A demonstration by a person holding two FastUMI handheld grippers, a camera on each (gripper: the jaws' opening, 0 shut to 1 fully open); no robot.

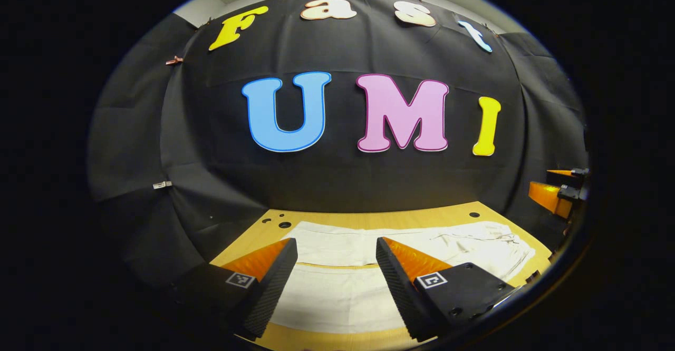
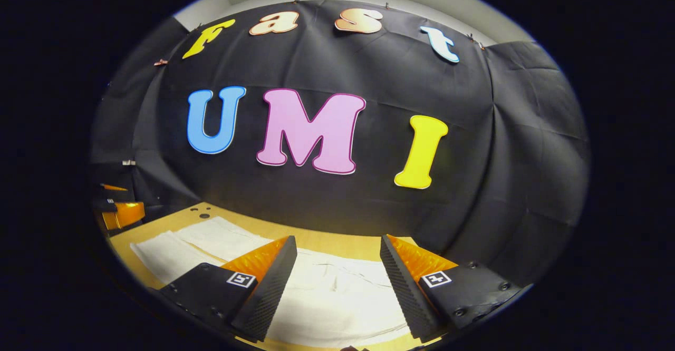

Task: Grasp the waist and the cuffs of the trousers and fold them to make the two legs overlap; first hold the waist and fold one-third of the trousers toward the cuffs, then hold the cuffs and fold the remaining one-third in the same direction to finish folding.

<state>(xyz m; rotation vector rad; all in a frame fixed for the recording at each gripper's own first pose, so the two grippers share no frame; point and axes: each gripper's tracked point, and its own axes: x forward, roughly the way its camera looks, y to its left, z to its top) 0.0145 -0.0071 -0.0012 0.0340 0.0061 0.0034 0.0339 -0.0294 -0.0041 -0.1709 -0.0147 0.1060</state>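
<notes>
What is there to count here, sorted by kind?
Trousers: 1
Tables: 1
Handheld tools: 2, the left tool and the right tool
Total: 4

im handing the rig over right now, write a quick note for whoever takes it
Left gripper: open, empty, above the leg end of the trousers.
Right gripper: open, empty, above the waist end.
The trousers lie flat and unfolded on the wooden table, legs side by side.
Done: nothing yet.
Left: overlap the legs, then fold the waist third and the cuff third.
</notes>
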